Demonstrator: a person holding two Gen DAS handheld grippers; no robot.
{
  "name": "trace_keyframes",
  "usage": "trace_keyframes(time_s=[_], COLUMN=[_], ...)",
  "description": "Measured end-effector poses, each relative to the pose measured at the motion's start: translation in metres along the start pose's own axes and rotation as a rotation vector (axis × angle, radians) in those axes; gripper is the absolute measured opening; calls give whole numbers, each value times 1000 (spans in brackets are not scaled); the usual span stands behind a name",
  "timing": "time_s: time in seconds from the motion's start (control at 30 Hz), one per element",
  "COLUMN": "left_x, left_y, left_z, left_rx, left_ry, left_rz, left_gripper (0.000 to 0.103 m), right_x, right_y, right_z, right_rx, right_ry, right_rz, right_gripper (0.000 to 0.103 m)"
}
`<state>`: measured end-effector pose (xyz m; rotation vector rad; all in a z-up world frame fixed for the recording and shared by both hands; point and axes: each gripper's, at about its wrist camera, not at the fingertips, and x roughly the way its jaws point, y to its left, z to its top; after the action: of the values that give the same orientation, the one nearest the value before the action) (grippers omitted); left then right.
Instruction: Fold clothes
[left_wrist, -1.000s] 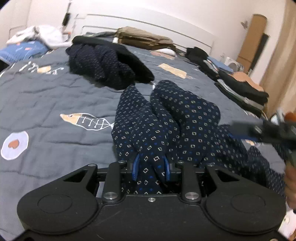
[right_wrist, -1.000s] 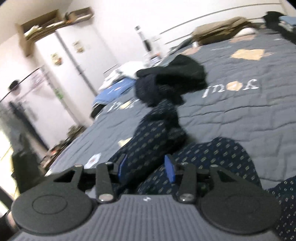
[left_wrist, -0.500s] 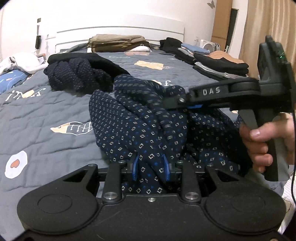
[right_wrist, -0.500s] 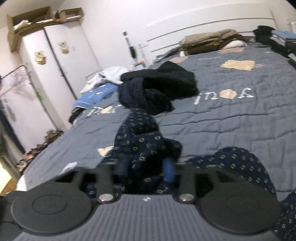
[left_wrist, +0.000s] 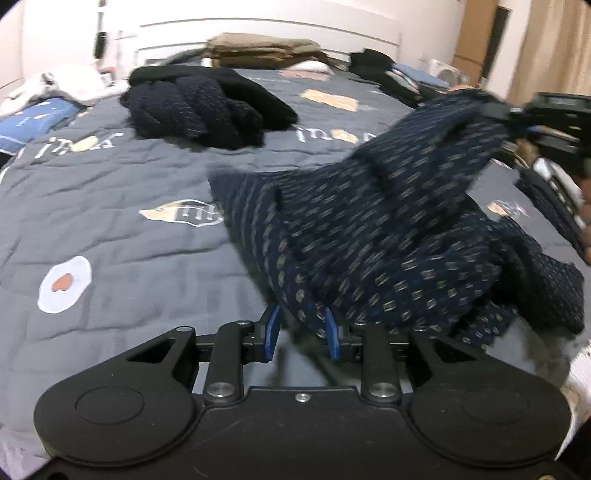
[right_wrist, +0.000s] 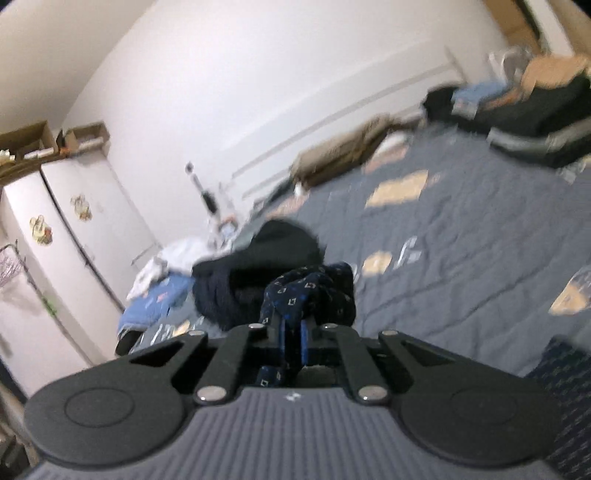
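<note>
Soft, even indoor light fills the room, a little dim and cool, with the pale wall (right_wrist: 280, 92) washed bright but not glaring. Shadows are faint; only a soft dark patch sits under the patterned navy garment (left_wrist: 399, 236). That garment is smeared by motion in the left wrist view, its dots drawn into dashes. The right wrist view is blurred nearly everywhere, the bed cover (right_wrist: 461, 258) and far piles streaky. Both fisheye pictures bend at the edges, corners black
</note>
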<state>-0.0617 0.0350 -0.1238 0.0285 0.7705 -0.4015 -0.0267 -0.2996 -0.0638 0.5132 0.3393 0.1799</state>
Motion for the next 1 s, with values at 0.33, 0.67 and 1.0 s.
trace_keyframes(time_s=[0.33,0.67,1.0], left_x=[-19,-36,-13], left_y=[3,1,-26], left_z=[13,33,40], left_rx=[-111,-238,-118], left_ry=[-201,-399,-357], left_rz=[-57,-104,-87], left_gripper=[62,79,84], right_x=[-27,4,20], right_y=[-28,48,20], right_z=[29,-16,-29], right_rx=[99,-161,-232], right_ry=[-76,250,434], right_rz=[89,454,352], right_gripper=[8,13,42])
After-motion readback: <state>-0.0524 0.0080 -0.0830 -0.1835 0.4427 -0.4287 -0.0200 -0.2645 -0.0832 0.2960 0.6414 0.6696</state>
